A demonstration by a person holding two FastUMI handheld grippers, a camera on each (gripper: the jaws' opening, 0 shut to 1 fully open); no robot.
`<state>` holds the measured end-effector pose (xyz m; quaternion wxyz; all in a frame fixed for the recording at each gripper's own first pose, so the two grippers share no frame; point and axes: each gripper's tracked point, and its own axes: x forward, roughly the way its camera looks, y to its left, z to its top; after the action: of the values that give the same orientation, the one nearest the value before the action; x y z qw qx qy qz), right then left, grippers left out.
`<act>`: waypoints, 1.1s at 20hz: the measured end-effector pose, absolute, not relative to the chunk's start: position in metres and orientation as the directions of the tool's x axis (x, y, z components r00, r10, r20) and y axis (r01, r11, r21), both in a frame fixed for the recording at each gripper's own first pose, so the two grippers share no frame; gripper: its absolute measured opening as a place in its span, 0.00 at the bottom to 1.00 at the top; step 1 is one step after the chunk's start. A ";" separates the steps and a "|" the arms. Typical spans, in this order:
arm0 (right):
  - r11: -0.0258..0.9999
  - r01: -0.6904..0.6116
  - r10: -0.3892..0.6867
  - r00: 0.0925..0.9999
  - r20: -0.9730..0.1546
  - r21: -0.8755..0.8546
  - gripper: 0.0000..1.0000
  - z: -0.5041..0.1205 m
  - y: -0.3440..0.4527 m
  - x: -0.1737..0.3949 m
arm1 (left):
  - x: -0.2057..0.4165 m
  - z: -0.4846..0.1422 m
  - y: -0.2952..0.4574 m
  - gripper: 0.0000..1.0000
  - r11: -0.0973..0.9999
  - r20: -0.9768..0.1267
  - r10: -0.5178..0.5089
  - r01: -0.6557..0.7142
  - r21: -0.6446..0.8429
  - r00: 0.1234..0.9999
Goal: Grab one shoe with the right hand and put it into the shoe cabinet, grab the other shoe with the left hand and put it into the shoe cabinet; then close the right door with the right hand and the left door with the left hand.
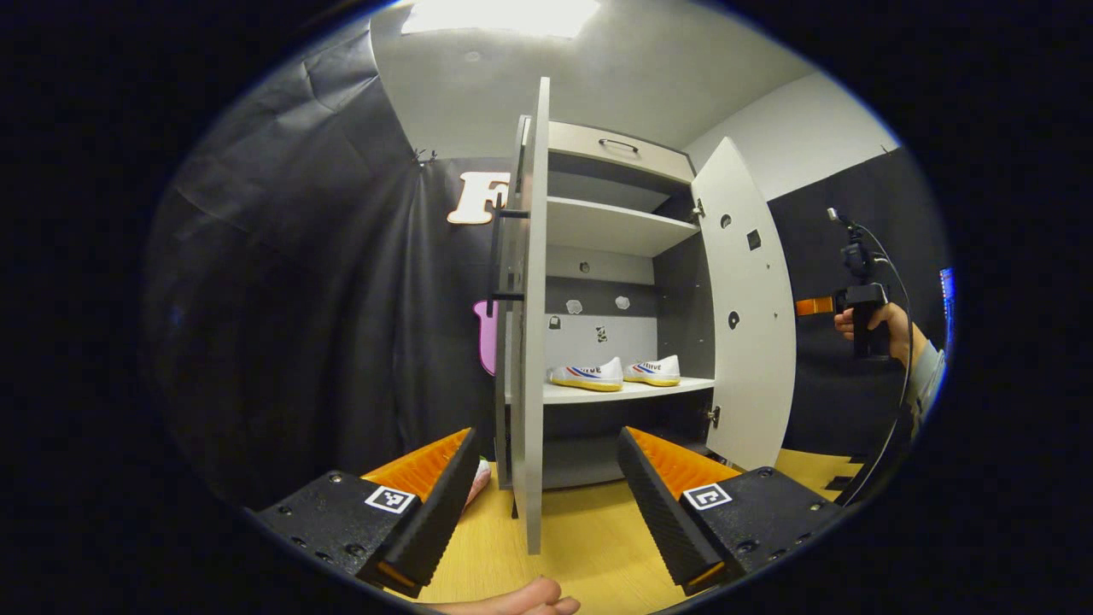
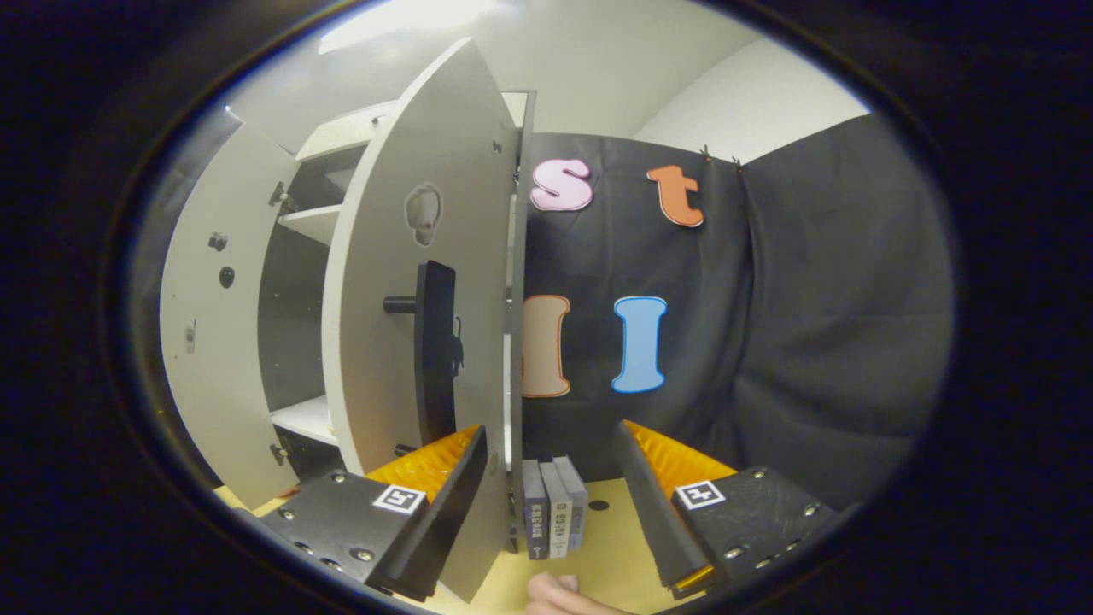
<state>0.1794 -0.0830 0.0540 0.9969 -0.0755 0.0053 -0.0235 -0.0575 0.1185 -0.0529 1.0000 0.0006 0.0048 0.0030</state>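
On the cabinet shelf [image 1: 649, 391], both shoes [image 1: 589, 374] sit side by side; doors remain.
Right gripper [image 2: 546, 504], wide open, straddles the right door [image 2: 427, 256] edge at 12 o'clock: push it flat. Left gripper [image 1: 546, 504], equally wide, straddles the left door [image 1: 531, 325].

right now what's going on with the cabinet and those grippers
A person holds a gripper in each hand at a shoe cabinet. Both shoes already sit side by side on a shelf inside, and both doors are open. The left gripper, open, has the left door's edge between its fingers. The right gripper, open, is at the edge of the right door, beside its handle. Closing the doors is what remains.
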 end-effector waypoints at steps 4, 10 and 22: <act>0.989 0.014 -0.012 1.000 0.016 -0.146 0.91 0.048 -0.050 0.181 | -0.057 -0.053 0.134 0.99 0.999 -0.012 0.040 -0.041 -0.014 0.999; 0.986 0.010 -0.002 0.999 0.049 -0.164 0.94 0.043 0.000 0.192 | -0.057 -0.059 0.173 0.99 0.991 -0.037 0.130 -0.130 -0.010 0.991; 0.973 -0.064 0.077 0.996 0.049 -0.223 0.98 0.011 0.023 0.132 | -0.043 -0.052 0.254 0.98 0.951 -0.080 0.309 -0.308 0.021 0.948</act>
<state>0.1316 0.0232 0.0110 0.9927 -0.1115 -0.0284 0.0354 -0.0426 0.2545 -0.0524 0.9869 0.0043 0.0413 0.1562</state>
